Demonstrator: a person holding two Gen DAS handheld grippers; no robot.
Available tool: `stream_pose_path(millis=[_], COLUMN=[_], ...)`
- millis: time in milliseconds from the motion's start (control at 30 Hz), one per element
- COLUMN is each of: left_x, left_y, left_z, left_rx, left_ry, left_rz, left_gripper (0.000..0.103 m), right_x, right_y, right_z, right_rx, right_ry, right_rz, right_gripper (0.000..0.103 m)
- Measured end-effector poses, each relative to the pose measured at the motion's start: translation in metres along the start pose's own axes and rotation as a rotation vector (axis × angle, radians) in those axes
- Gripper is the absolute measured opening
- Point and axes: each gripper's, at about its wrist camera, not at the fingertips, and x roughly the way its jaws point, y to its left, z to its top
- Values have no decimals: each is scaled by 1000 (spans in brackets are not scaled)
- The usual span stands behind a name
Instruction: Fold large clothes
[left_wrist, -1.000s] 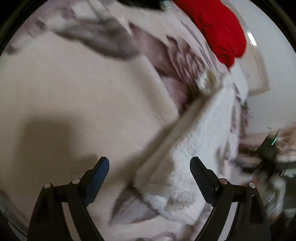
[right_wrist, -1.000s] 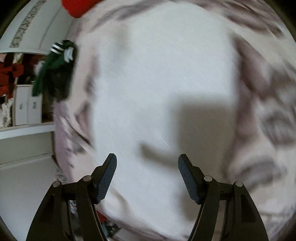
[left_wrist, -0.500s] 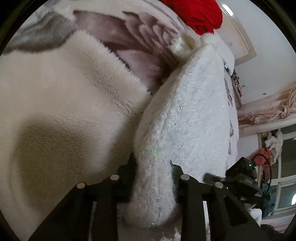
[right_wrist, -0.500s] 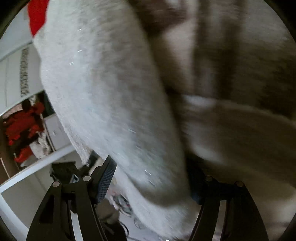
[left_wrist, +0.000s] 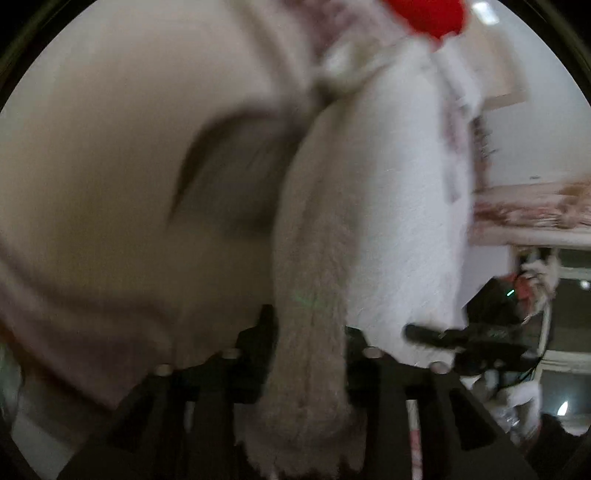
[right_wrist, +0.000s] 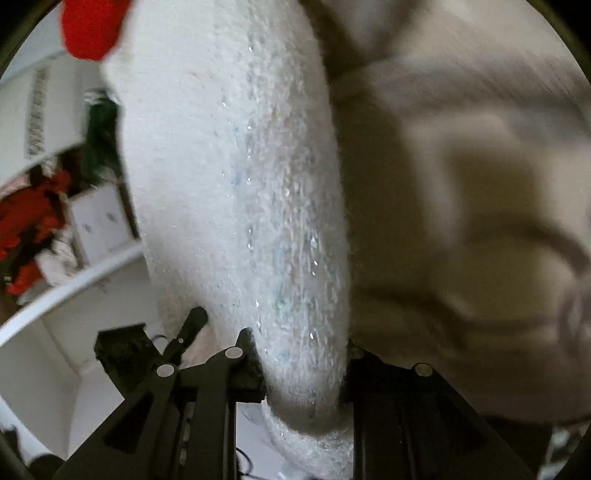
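Your left tool (left_wrist: 308, 354), jaws easing apart, and right tool (right_wrist: 301, 369), jaws tightening, each pinch the fluffy white garment (right_wrist: 236, 177), which runs lengthwise away from both.

No legible text, labels, brands or numbers that I can make out in either wrist view, fleece garment (left_wrist: 388, 192) unmarked, background blurred, nothing there readable to me

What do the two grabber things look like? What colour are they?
Both are black. The left gripper and the right gripper each have two flat black arms with cut-out gaps, spreading like a fork, and small round silver pins at the joints. No hand or sleeve shows. From the right one's camera, the other grabber looks like a black boxy block with a finger sticking out.
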Motion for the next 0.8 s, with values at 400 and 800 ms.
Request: stream_pose_path(millis=[400, 800], left_x=[-88, -29], left_y=[-8, -82], left_z=[85, 189], left_rx=[-14, 230], left_ry=[-395, -334], left_rz=[25, 154], left_gripper=[53, 53], right_x=[-86, 53], right_y=[37, 242], right_z=[34, 210], right_rx=[-159, -404], right_ry=[-95, -106], right_rz=[-263, -323], right_gripper=[47, 44])
